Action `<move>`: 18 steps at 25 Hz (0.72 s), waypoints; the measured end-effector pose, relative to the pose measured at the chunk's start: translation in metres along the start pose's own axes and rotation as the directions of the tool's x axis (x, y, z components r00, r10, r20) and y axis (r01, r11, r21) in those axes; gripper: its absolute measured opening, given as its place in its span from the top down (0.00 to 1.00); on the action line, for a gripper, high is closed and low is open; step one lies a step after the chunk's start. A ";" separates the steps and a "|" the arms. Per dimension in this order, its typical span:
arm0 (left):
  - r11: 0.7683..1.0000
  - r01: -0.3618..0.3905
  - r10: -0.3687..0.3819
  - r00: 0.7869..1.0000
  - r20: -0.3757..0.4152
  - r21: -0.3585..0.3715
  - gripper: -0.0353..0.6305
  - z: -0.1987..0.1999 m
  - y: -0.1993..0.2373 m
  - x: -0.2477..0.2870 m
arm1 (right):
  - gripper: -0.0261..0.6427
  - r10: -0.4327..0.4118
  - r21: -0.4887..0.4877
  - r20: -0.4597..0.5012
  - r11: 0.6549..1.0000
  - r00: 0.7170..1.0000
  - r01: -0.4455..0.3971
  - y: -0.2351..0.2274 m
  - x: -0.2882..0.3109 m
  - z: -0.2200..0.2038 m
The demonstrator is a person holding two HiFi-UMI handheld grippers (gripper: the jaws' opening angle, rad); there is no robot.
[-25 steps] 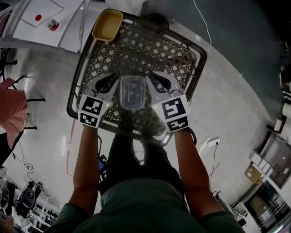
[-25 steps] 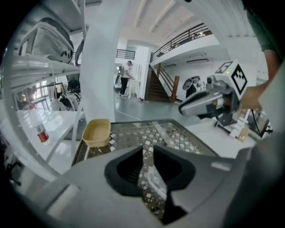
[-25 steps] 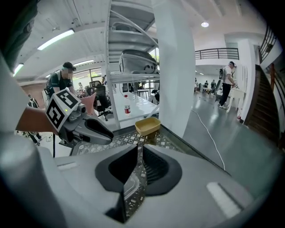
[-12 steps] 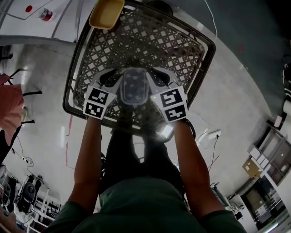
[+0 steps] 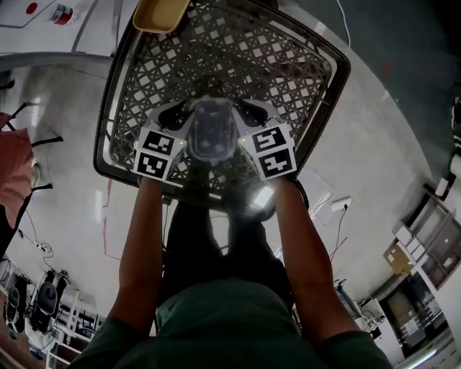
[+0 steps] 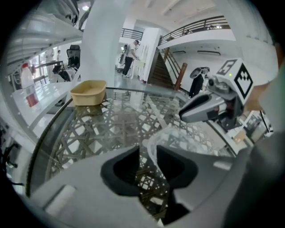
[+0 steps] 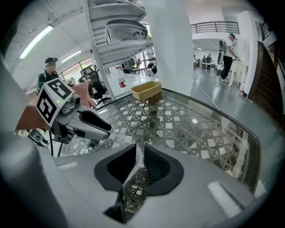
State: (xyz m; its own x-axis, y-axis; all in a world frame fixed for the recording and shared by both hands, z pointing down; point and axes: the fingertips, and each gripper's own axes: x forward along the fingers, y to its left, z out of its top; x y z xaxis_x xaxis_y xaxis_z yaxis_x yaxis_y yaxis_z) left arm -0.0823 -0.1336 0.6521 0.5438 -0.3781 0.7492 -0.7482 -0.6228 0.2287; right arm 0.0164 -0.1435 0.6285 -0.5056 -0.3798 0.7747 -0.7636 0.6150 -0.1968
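Observation:
A clear plastic container [image 5: 212, 131] with a lid hangs between my two grippers, over a glass table top on a lattice base [image 5: 288, 65]. My left gripper [image 5: 189, 124] is shut on the container's left rim [image 6: 153, 144], a thin clear edge running between the jaws. My right gripper [image 5: 240, 121] is shut on the right rim [image 7: 139, 161]. In the left gripper view the right gripper [image 6: 209, 104] shows across the container. The right gripper view shows the left gripper [image 7: 82, 122] likewise.
A yellow tub [image 5: 160, 13] stands at the table's far left corner, also in the gripper views [image 6: 89, 91] [image 7: 146, 90]. A red-capped bottle [image 6: 27, 83] stands on a white bench to the left. People stand beyond [image 6: 131, 53] [image 7: 48, 73]. The table's dark rim [image 5: 101, 155] is near me.
Both grippers have carried the container forward and lower over the glass table; far more of the table top now fills both gripper views. Both stay shut on it.

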 end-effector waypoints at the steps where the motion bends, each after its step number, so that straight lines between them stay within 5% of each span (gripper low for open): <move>1: 1.000 -0.001 0.001 1.000 -0.004 -0.004 0.76 -0.002 0.000 0.002 | 0.86 0.000 0.003 -0.006 1.000 1.000 0.000 -0.001 0.003 -0.003; 18: 0.996 0.049 -0.047 0.998 0.033 -0.069 0.89 -0.004 -0.004 0.009 | 0.91 0.022 0.096 -0.047 0.995 0.999 -0.017 -0.003 0.026 -0.025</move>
State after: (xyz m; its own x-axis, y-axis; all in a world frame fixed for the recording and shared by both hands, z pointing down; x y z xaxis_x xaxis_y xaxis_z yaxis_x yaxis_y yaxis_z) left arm -0.0758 -0.1321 0.6607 0.5908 -0.3704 0.7168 -0.7447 -0.5922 0.3077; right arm 0.0152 -0.1381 0.6644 -0.5030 -0.3336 0.7973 -0.7896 0.5526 -0.2670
